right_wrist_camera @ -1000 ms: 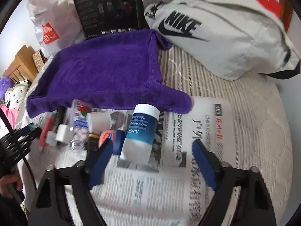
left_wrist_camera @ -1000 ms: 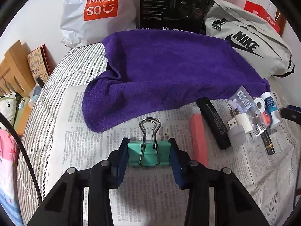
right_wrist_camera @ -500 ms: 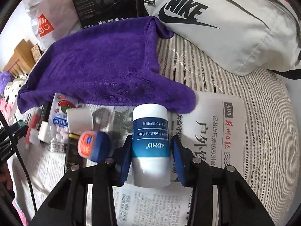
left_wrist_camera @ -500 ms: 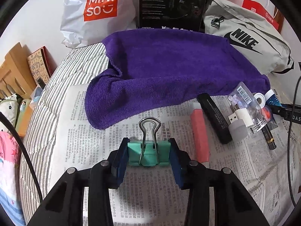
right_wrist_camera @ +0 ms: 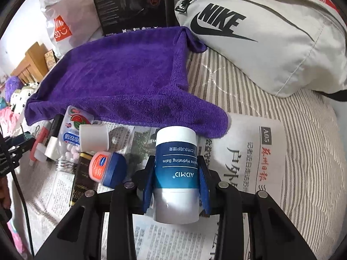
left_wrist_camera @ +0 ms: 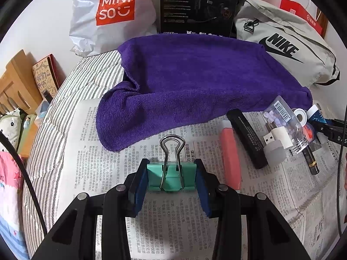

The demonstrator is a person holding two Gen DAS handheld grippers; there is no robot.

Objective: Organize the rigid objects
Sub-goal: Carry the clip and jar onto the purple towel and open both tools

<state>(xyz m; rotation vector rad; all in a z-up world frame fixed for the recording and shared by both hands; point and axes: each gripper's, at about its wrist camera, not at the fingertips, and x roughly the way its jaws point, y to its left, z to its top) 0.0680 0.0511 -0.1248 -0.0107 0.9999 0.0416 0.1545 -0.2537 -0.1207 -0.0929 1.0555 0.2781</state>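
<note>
My left gripper [left_wrist_camera: 171, 176] is shut on a green binder clip [left_wrist_camera: 171, 177], wire handles pointing forward, above the newspaper [left_wrist_camera: 91, 151]. My right gripper [right_wrist_camera: 176, 177] is shut on a blue-and-white balm bottle [right_wrist_camera: 176, 169], white cap pointing away. Left of the bottle lie a small blue jar with an orange lid [right_wrist_camera: 108, 169], a white cap [right_wrist_camera: 93, 139], a clear pill bottle [right_wrist_camera: 71, 138] and a dark box [right_wrist_camera: 81, 179]. In the left wrist view a pink bar [left_wrist_camera: 231, 158], a black bar [left_wrist_camera: 247, 138], a white USB plug [left_wrist_camera: 275, 136] and the pill bottle [left_wrist_camera: 284, 121] lie in a row at right.
A purple towel [left_wrist_camera: 195, 82] covers the bed behind the newspaper. A MINISO bag [left_wrist_camera: 112, 13], a black box [left_wrist_camera: 199, 6] and a grey Nike bag [right_wrist_camera: 260, 32] stand at the back. Striped bedding [right_wrist_camera: 303, 130] lies right of the newspaper. Wooden furniture [left_wrist_camera: 13, 82] sits at far left.
My right gripper closed on the balm bottle, which lay between its open fingers one second ago, and lifted it slightly. The left gripper, holding the clip, barely moved.
</note>
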